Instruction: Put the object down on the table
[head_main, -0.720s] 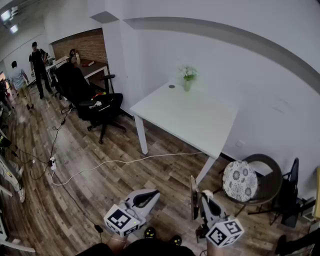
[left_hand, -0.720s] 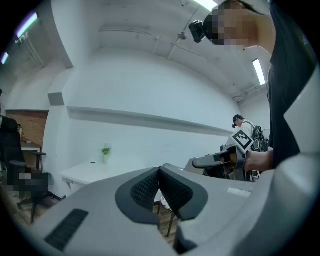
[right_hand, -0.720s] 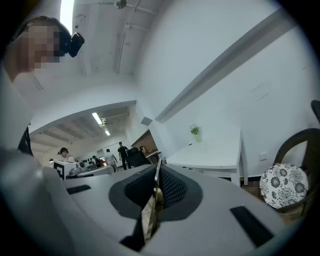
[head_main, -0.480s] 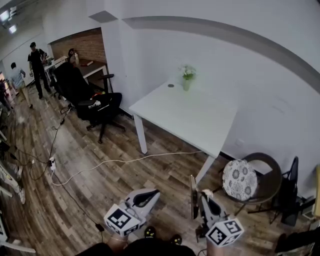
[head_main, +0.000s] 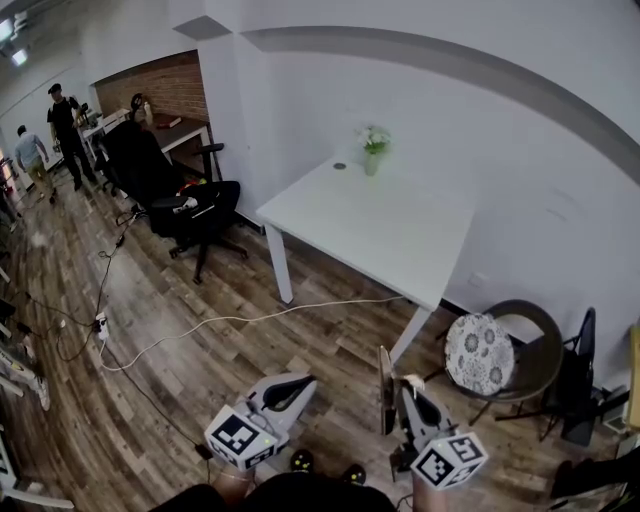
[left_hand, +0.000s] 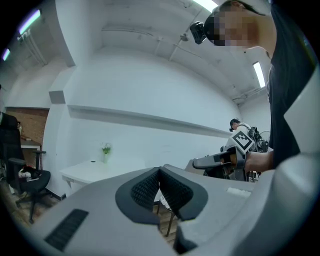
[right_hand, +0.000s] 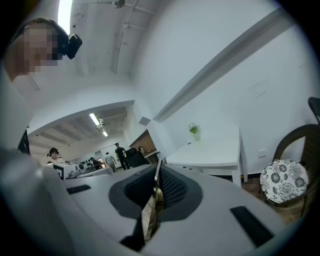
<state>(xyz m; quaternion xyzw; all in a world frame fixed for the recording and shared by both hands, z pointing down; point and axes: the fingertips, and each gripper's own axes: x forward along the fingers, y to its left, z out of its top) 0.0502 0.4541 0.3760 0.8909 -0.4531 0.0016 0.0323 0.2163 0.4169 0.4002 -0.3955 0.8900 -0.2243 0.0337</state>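
My right claw (right_hand: 158, 186) pinches a thin flat plate (right_hand: 151, 212) upright on edge, over the wooden floor (head_main: 200, 370) and well short of the white table (head_main: 390, 235). My left claw (left_hand: 159, 187) is pressed together, empty. At the table's far edge a small vase (head_main: 371, 166) holds white flowers (head_main: 376, 141).

White table (head_main: 385, 235) against wall, top mostly bare. Vase of flowers (head_main: 372, 152) upright at table's far edge. Small dark round item (head_main: 340, 166) near table's far-left corner. Wood floor (head_main: 190, 380) beneath table. White cable (head_main: 250, 320) trails over floor, leftward from table's near legs. Black office chair (head_main: 195, 205) stands left of table, round cushioned chair (head_main: 485, 357) beside table's near-right corner.
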